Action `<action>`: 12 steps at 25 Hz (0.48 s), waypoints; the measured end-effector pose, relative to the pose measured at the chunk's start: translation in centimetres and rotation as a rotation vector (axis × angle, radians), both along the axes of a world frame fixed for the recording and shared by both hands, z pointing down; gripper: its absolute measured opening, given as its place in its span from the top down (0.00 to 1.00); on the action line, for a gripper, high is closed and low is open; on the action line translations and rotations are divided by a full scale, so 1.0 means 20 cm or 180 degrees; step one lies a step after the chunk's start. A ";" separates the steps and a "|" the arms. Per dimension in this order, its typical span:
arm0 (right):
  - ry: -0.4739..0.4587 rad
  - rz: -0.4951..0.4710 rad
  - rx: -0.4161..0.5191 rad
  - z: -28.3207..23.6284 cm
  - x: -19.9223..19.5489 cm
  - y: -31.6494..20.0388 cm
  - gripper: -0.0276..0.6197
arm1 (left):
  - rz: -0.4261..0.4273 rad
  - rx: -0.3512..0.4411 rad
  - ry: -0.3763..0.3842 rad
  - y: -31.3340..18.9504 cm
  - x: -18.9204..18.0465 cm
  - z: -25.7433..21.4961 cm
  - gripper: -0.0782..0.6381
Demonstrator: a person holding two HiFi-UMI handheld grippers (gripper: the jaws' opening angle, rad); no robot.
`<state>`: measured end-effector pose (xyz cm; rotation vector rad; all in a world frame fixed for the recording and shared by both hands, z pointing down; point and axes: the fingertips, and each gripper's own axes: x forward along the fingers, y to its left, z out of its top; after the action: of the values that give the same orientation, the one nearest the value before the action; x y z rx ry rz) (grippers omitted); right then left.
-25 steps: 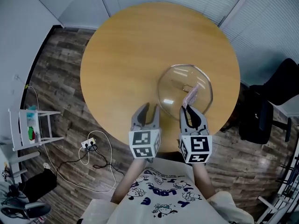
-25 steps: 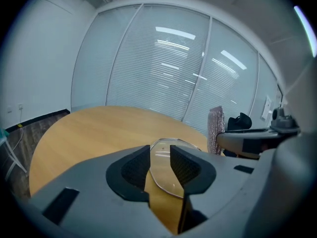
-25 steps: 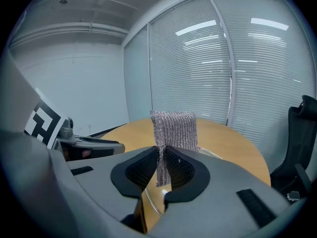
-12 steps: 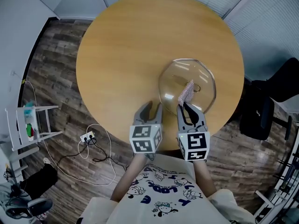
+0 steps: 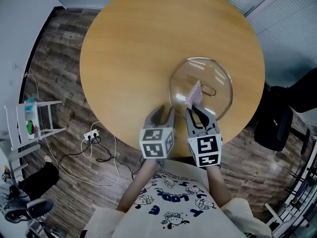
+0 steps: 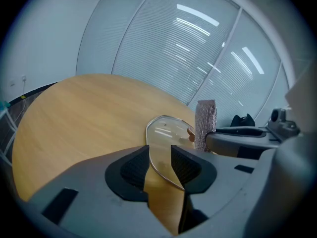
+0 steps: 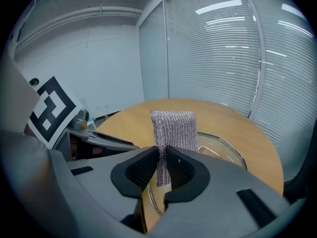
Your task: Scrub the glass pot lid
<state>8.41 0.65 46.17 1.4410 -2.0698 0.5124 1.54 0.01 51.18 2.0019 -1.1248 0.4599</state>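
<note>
On table (image 5: pixel 138 48): R claw (image 5: pixel 197 112) pinches scrub pad (image 5: pixel 194 94) over lid (image 5: pixel 218 83); L claw (image 5: pixel 161 114) spread apart.

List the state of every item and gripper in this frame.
Lid: lying on the table, not gripped.
Pad: upright, clamped in the right gripper, over the lid; contact unclear.
Right gripper: jaws shut on the pad.
Left gripper: jaws open, empty, by the lid's near rim.
</note>
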 end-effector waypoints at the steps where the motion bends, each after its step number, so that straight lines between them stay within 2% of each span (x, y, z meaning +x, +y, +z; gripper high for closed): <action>1: 0.0008 -0.0050 -0.0037 0.01 0.00 0.00 0.85 | -0.0017 -0.0036 0.0001 0.00 0.00 0.01 0.72; 8: 0.0194 -0.0475 -0.0291 0.11 -0.01 0.02 0.85 | -0.0093 -0.0252 -0.0015 0.02 0.04 0.10 0.72; 12: 0.0291 -0.0621 -0.0368 0.14 -0.01 0.00 0.85 | -0.0104 -0.0333 -0.0022 0.02 0.05 0.14 0.71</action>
<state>8.25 0.74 49.03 1.1608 -2.0461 0.4697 2.59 0.45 53.98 1.8903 -1.1132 0.4989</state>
